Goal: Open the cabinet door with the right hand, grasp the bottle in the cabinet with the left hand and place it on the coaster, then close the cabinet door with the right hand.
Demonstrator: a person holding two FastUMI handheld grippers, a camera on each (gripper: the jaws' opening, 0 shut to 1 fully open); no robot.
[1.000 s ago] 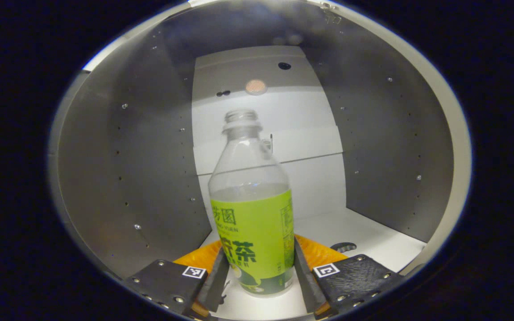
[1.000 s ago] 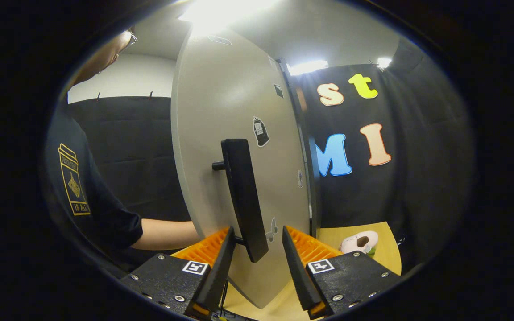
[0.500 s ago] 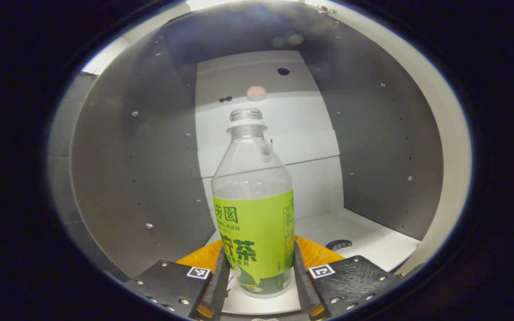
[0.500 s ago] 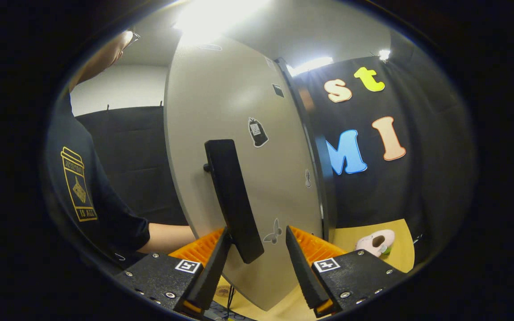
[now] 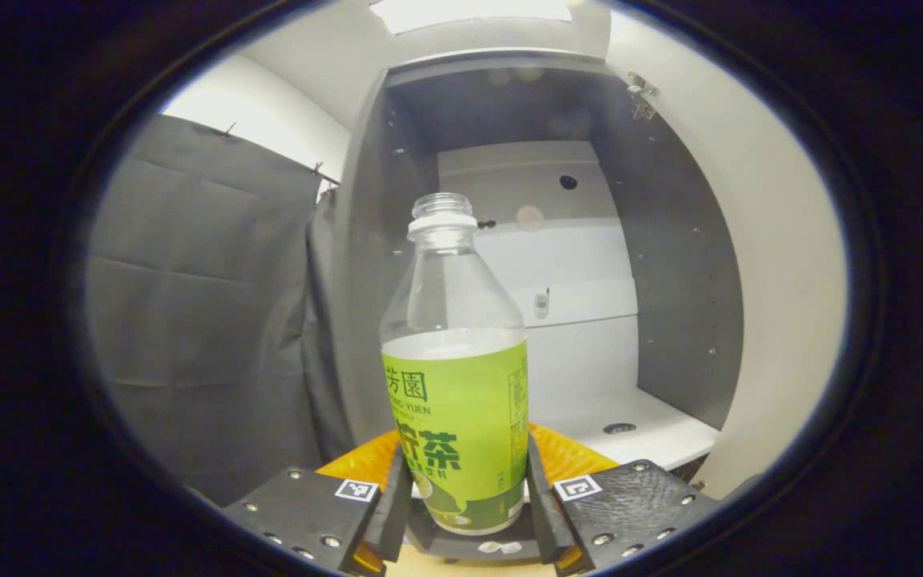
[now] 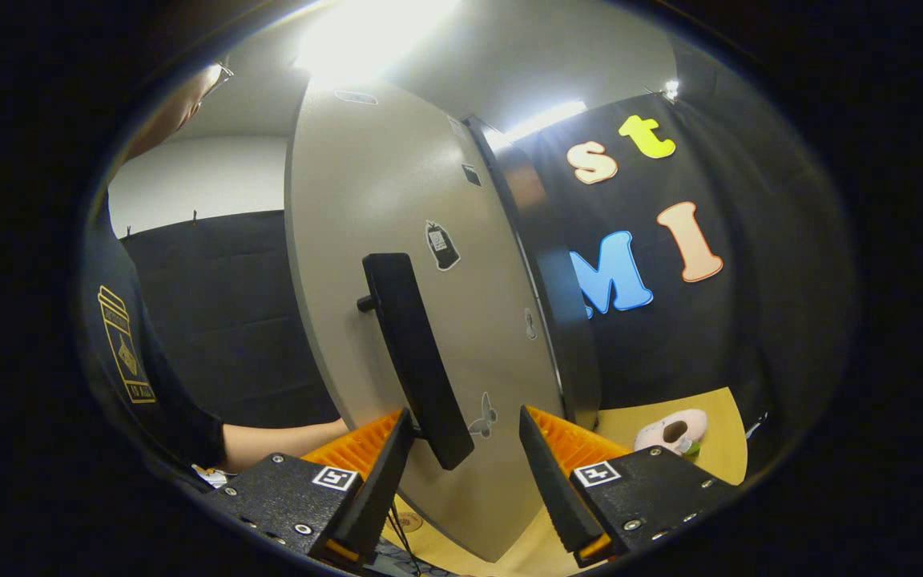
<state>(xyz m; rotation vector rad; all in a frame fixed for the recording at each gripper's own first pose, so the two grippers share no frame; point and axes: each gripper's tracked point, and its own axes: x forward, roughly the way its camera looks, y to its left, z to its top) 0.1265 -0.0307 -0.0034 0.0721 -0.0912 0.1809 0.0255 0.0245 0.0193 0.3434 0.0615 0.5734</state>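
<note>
While the cabinet [image 5: 670, 264] stands open behind, the left tongs [image 5: 461, 501] are clamped on the upright bottle [image 5: 455, 401], both fingers pressing its green label. Right tongs [image 6: 461, 473] are spread apart, straddling the door handle [image 6: 413, 361] of the cabinet door [image 6: 365, 240] without gripping.

bottle [image 5: 455, 377] | I've drawn it back out of the cabinet [image 5: 670, 264]; the cabinet walls that ringed it a second ago now sit behind it, grey curtain [image 5: 205, 304] come into sight beside | door handle [image 6: 413, 361] | slid slightly toward my right gripper's [image 6: 461, 473] left finger.
</note>
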